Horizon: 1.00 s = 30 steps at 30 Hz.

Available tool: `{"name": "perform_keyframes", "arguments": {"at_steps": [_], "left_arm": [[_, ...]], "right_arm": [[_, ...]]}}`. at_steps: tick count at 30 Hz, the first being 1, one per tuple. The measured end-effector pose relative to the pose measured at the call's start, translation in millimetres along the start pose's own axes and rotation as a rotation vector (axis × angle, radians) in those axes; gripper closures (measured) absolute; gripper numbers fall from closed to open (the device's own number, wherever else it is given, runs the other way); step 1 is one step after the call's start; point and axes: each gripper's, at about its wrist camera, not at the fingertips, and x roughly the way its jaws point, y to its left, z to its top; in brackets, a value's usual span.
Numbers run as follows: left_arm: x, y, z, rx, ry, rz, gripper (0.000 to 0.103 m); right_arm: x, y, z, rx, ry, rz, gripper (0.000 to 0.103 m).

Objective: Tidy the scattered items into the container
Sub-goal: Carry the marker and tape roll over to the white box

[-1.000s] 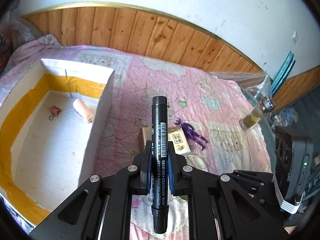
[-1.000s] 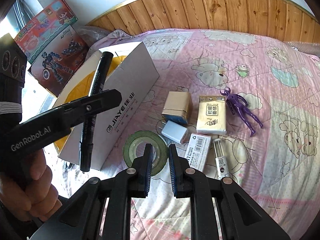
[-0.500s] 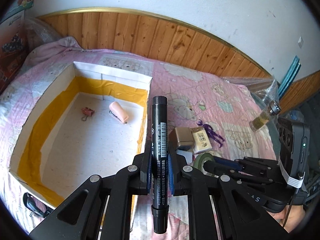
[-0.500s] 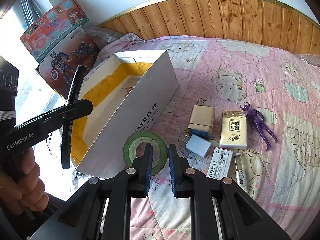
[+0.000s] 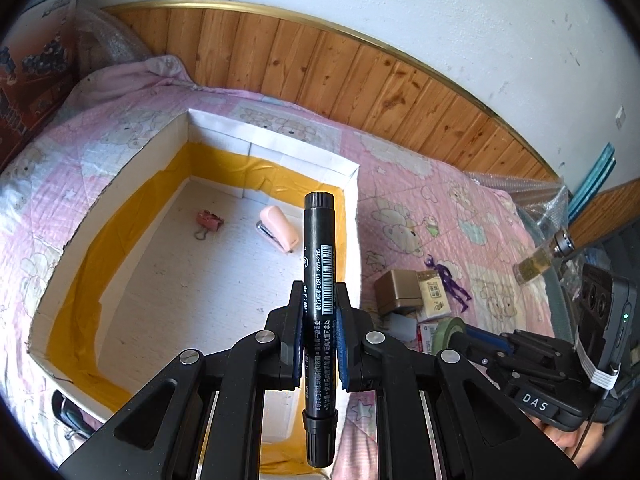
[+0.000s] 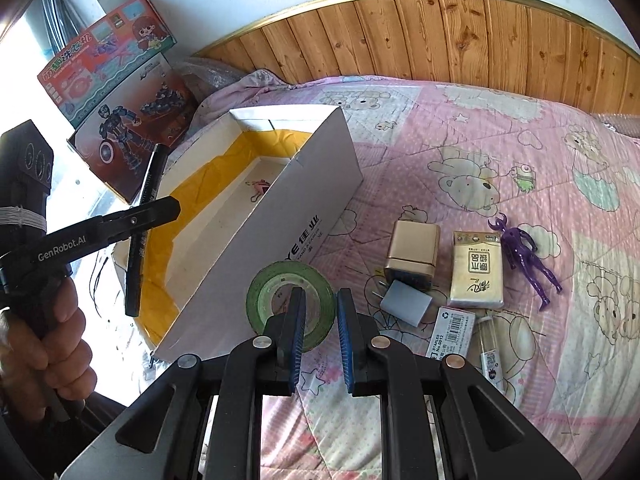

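Note:
My left gripper is shut on a black marker, which stands upright between its pads. It hangs over the near right part of the white cardboard box lined with yellow tape. A pink binder clip and a pink stapler lie inside. In the right wrist view the marker and the left gripper sit above the box at its near left side. My right gripper is shut on the rim of a green tape roll, just off the box's near corner.
On the pink quilt right of the box lie a gold box, a tissue pack, a purple figure, a white charger, a staples box and a clear tube. A glass bottle lies far right. Toy boxes lean behind the box.
My left gripper has carried the marker leftward, from above the quilt to above the box. The right gripper, holding the tape roll, has drifted a little toward the box.

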Motion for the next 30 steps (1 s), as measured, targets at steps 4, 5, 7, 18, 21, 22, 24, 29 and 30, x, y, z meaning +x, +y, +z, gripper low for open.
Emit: {"name": "perform_keyframes", "arguments": {"at_steps": [4, 5, 7, 18, 21, 22, 24, 29, 30], "left_arm": [[5, 5, 1, -0.004, 0.009, 0.007, 0.09], [6, 6, 1, -0.003, 0.011, 0.009, 0.09], [8, 7, 2, 0.001, 0.011, 0.014, 0.09], [5, 16, 5, 0.011, -0.008, 0.044, 0.09], [4, 17, 5, 0.012, -0.012, 0.049, 0.09], [4, 18, 5, 0.014, -0.013, 0.052, 0.09], [3, 18, 6, 0.018, -0.016, 0.059, 0.09], [0, 18, 5, 0.044, -0.032, 0.089, 0.09], [-1, 17, 5, 0.053, -0.037, 0.097, 0.09]], "right_arm": [[3, 3, 2, -0.009, -0.003, 0.0, 0.086], [3, 4, 2, -0.011, -0.004, 0.002, 0.086], [2, 5, 3, -0.016, -0.013, 0.002, 0.086], [-7, 13, 8, -0.042, -0.061, 0.001, 0.086], [-8, 15, 8, -0.051, -0.071, -0.009, 0.086], [-8, 16, 9, -0.051, -0.073, -0.008, 0.086], [-9, 18, 9, -0.053, -0.082, -0.007, 0.086], [-14, 26, 12, -0.067, -0.108, -0.002, 0.086], [-15, 28, 12, -0.072, -0.115, -0.005, 0.086]]}}
